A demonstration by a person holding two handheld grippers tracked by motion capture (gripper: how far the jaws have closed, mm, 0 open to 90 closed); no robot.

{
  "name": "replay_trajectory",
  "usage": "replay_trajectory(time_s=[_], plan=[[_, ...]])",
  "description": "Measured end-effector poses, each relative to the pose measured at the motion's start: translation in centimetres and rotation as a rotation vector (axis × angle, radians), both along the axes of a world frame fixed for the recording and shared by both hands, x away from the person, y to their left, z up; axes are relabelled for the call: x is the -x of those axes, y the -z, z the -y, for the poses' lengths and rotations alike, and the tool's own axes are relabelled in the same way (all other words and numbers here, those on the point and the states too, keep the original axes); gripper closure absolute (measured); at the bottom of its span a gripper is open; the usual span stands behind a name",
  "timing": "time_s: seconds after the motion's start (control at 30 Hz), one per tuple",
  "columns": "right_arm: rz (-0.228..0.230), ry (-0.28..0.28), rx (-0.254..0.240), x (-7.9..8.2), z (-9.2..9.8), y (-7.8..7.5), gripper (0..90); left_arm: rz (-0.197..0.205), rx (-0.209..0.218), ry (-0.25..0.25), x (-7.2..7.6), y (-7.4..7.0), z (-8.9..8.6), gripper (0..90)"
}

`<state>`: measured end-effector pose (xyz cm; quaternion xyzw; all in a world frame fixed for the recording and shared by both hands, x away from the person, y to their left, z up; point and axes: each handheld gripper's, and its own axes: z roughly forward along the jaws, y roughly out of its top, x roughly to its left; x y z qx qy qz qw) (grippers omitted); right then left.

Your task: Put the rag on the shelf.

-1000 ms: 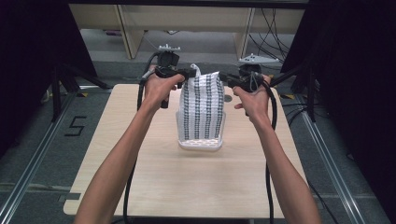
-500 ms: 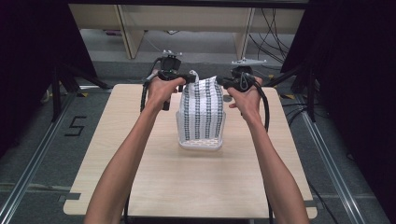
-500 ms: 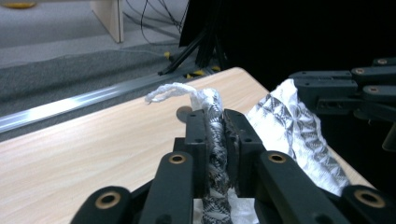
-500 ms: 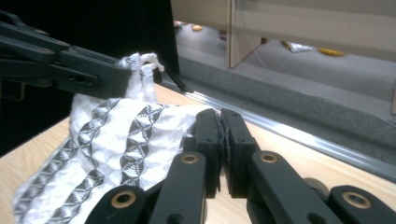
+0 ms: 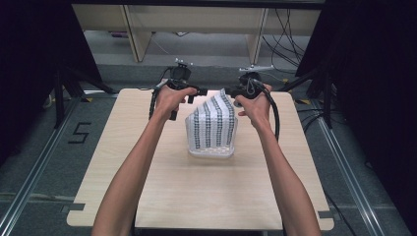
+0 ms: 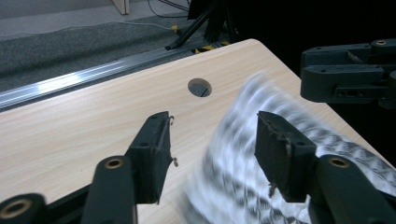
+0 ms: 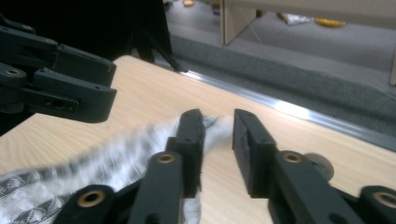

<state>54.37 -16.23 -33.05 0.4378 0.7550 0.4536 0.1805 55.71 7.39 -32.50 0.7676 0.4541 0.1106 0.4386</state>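
Above table point(image 5: 162, 196), patterned cloth point(image 5: 212, 125) — blurred near left gripper point(image 6: 212, 154), jaws apart

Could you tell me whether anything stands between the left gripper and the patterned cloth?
Nothing visible does: the left gripper is open right beside the patterned cloth, which lies blurred between and under its jaws over the table.

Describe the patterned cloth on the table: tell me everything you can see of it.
The cloth is white with dark patterned stripes running lengthwise and looks soft. Its lower part lies bunched on the wooden table near the middle; its far end is lifted toward the right gripper, whose jaws stand slightly apart around a corner of it. The left gripper is open, with cloth, blurred, beneath its jaws.
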Motion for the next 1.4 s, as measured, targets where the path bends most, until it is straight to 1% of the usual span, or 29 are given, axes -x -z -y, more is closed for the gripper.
replay_trajectory(time_s=[0.07,0.13,0.2,0.43,0.5,0.53,0.63,0.67,0.7,0.77,0.8,0.9,0.93,1.0,1.03,1.07,1.1,1.13,1.2,1.23,1.27,1.3,1.33,1.37,1.4], plan=[[-0.001,0.001,0.009,0.0,0.1,0.1,70.1,-0.001,-0.006,-0.003,0.0,0.1,0.0,41.1],[-0.014,0.009,0.001,0.1,0.1,0.3,68.2,-0.001,-0.006,-0.003,0.0,0.3,0.0,40.1],[-0.016,0.005,0.003,0.1,0.1,0.5,66.3,0.000,-0.006,-0.005,0.1,0.3,0.0,40.1],[-0.009,0.009,0.003,0.2,0.8,0.5,62.6,-0.005,-0.008,0.003,0.6,0.2,-0.4,38.0],[-0.006,0.017,-0.001,0.5,1.1,0.4,59.3,0.001,-0.013,0.009,0.9,0.1,-0.5,37.0],[0.002,0.010,0.005,0.5,1.3,0.3,58.3,0.008,-0.015,0.010,1.0,0.0,-0.5,36.5],[-0.007,0.018,-0.005,0.9,1.5,0.2,56.6,0.011,-0.010,0.018,1.4,-0.2,-0.6,35.1],[0.014,0.005,0.012,0.8,1.9,0.1,55.3,0.016,-0.013,0.020,1.6,-0.2,-0.6,34.1],[0.002,0.016,-0.001,1.0,1.9,-0.1,54.3,0.019,-0.022,0.022,1.8,-0.3,-0.7,33.7],[0.002,0.016,-0.002,1.2,2.0,-0.2,53.0,0.020,-0.022,0.027,2.0,-0.3,-0.8,33.3],[0.013,-0.003,-0.005,1.5,2.2,-0.5,51.2,0.023,-0.023,0.028,2.1,-0.4,-0.9,32.8],[0.016,-0.006,-0.012,2.0,2.2,-0.7,49.6,0.033,-0.029,0.029,2.5,-0.6,-1.3,31.8],[0.019,-0.012,-0.007,2.5,2.2,-1.1,47.4,0.035,-0.027,0.030,2.8,-0.7,-1.7,31.2],[0.028,-0.019,-0.013,2.9,2.4,-1.3,45.8,0.034,-0.013,0.039,3.4,-0.8,-2.2,30.7],[0.028,-0.019,-0.013,2.9,2.4,-1.3,45.8,0.034,-0.013,0.039,3.4,-0.8,-2.2,30.1],[0.025,-0.036,-0.037,3.4,2.6,-1.4,43.3,0.046,0.000,0.052,4.0,-0.9,-2.7,29.5],[0.025,-0.036,-0.037,3.4,2.6,-1.4,43.3,0.046,0.000,0.052,4.0,-0.9,-2.7,29.5],[0.031,-0.052,-0.049,3.7,2.8,-1.5,42.0,0.054,0.024,0.049,4.6,-1.0,-3.4,29.5],[0.025,-0.049,-0.058,3.8,2.8,-1.5,41.9,0.060,0.028,0.047,4.9,-1.1,-3.7,29.5],[0.019,-0.053,-0.056,4.1,3.0,-1.5,39.9,0.067,0.024,0.046,5.5,-1.2,-4.3,29.3],[0.019,-0.052,-0.052,4.2,3.0,-1.5,39.4,0.067,0.024,0.046,5.5,-1.2,-4.3,29.3],[0.019,-0.052,-0.052,4.2,3.0,-1.5,39.4,0.071,0.023,0.049,5.8,-1.2,-4.5,29.3],[0.024,-0.063,-0.055,4.2,3.0,-1.5,38.9,0.074,0.031,0.048,6.3,-1.2,-4.7,29.2],[0.027,-0.066,-0.050,4.5,3.1,-1.5,36.8,0.081,0.021,0.059,6.9,-1.2,-5.1,29.0],[0.033,-0.061,-0.027,4.6,3.2,-1.6,36.5,0.083,0.018,0.062,7.2,-1.2,-5.3,28.7]])
